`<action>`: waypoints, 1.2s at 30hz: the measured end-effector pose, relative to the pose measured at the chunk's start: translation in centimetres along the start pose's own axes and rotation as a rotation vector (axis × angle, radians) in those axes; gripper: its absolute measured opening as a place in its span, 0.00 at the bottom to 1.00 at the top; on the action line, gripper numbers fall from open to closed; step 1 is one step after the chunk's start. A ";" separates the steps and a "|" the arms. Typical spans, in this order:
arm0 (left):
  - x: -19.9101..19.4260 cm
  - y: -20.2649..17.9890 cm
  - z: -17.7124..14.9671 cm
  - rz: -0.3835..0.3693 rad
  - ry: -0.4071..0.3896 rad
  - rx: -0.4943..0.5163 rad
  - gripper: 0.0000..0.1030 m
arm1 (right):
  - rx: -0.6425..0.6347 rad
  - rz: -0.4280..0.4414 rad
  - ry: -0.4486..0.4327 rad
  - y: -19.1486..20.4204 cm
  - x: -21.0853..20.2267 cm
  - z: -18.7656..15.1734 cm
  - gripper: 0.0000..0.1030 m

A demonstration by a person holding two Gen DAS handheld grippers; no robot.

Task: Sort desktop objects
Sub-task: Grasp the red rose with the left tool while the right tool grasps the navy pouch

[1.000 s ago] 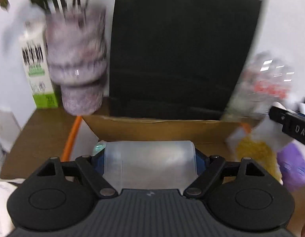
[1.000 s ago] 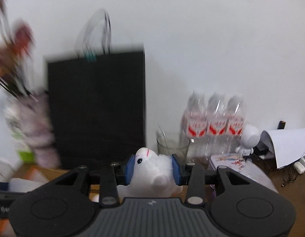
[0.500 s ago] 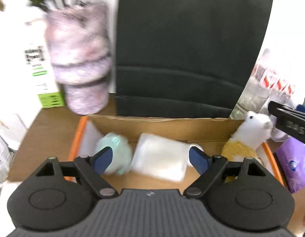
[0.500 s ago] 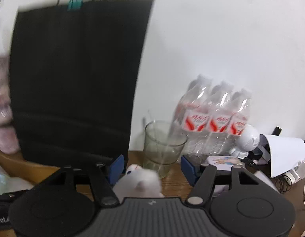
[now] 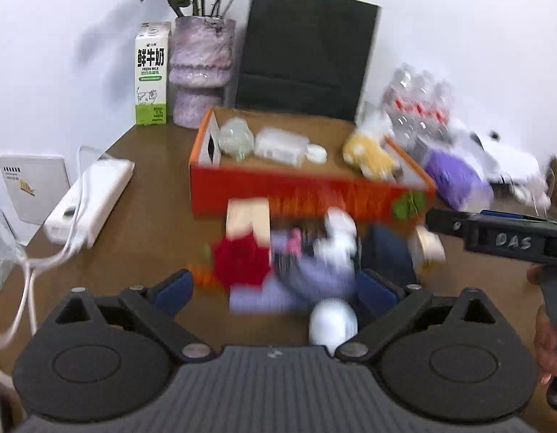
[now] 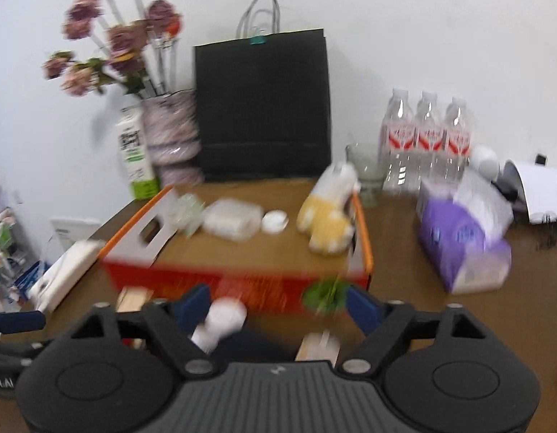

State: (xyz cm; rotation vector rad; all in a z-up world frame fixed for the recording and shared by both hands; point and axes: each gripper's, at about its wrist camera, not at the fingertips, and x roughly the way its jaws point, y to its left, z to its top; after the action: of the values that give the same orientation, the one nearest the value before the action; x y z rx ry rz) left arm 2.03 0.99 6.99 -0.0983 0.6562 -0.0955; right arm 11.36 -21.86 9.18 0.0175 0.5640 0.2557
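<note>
An orange cardboard box [image 5: 300, 191] [image 6: 242, 281] stands on the brown desk. In it lie a clear plastic case [image 5: 280, 146] [image 6: 233, 218], a pale green round thing [image 5: 235, 137], a small white disc [image 5: 316, 153] [image 6: 274, 221] and a white and yellow plush toy [image 5: 368, 151] [image 6: 328, 213]. My left gripper [image 5: 274, 287] is open and empty above a blurred pile in front of the box: a red flower [image 5: 240, 261], purple items and a white object [image 5: 332, 319]. My right gripper [image 6: 276, 305] is open and empty in front of the box.
Behind the box stand a black paper bag [image 5: 303, 54], a purple vase with flowers [image 5: 199, 68] and a milk carton [image 5: 152, 72]. Water bottles [image 6: 426, 144], a glass [image 6: 365, 169] and a purple tissue pack [image 6: 462, 238] sit to the right. A white device [image 5: 91, 202] lies left.
Both grippers opened and pulled back from the box. The clear case left the left gripper and the plush toy left the right one; both now lie in the box.
</note>
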 end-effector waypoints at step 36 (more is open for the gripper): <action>9.7 3.4 1.5 0.010 0.012 0.006 0.45 | 0.217 0.107 0.104 2.5 1.6 -6.0 0.85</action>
State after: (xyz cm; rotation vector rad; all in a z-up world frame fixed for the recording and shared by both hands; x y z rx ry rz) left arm 10.81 3.33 1.89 -0.0887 0.6683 -0.0885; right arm 8.84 -19.36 3.46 0.2461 0.6935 0.2996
